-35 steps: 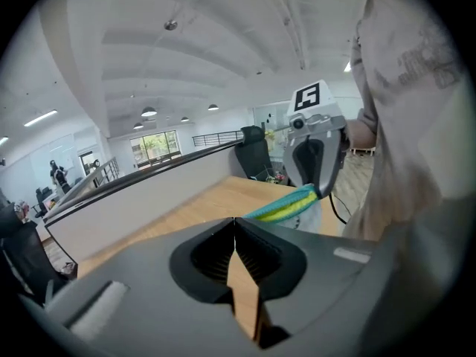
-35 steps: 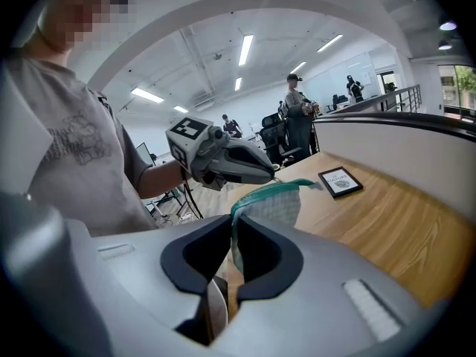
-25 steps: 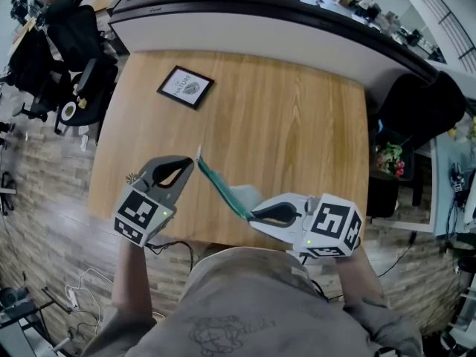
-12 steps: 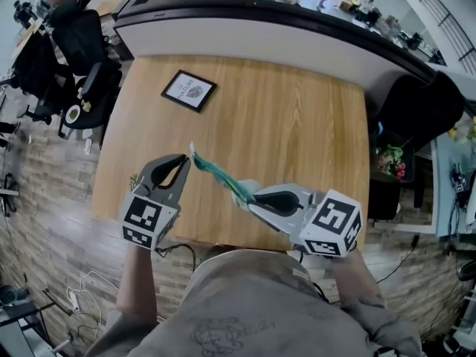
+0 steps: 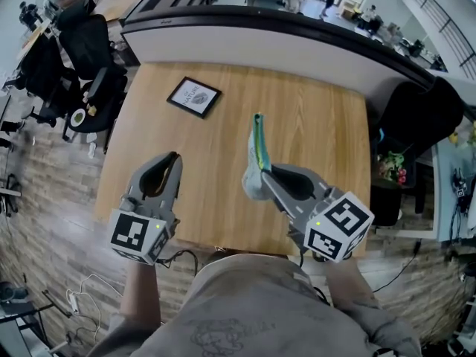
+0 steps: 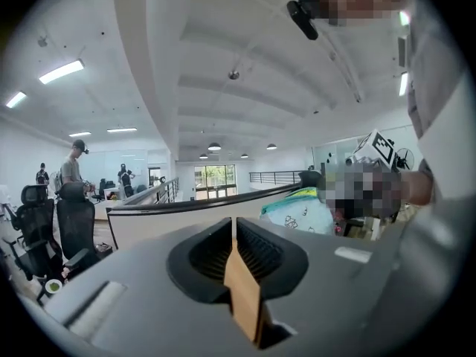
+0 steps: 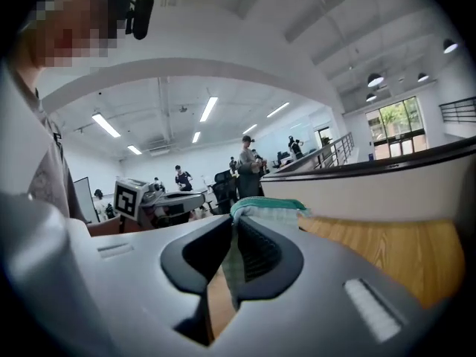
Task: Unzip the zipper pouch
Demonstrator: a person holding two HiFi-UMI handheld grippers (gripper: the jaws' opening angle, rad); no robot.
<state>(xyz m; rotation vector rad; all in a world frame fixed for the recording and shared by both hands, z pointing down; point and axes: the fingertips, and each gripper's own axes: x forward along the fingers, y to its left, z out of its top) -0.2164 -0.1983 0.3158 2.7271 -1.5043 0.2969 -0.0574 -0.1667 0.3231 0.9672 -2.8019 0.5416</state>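
Observation:
The teal and pale patterned zipper pouch point(image 5: 257, 149) stands up from my right gripper point(image 5: 262, 175), which is shut on its lower end, over the wooden table point(image 5: 320, 117). In the right gripper view the pouch point(image 7: 269, 211) is pinched between the pads of that gripper point(image 7: 236, 227). My left gripper point(image 5: 172, 157) hovers apart to the left of the pouch. Its jaws are opening, and only a narrow slit with nothing in it shows in the left gripper view point(image 6: 235, 227). The pouch point(image 6: 301, 210) appears there at the right.
A small framed picture point(image 5: 194, 97) lies on the table's far left part. A curved white counter with a dark top point(image 5: 297, 39) runs behind the table. Black office chairs point(image 5: 78, 50) stand at the left, a dark chair point(image 5: 428, 110) at the right.
The left gripper let go of the pouch's far end and drew back to the left. The right gripper swung the pouch up and to the right, so it now points away from me.

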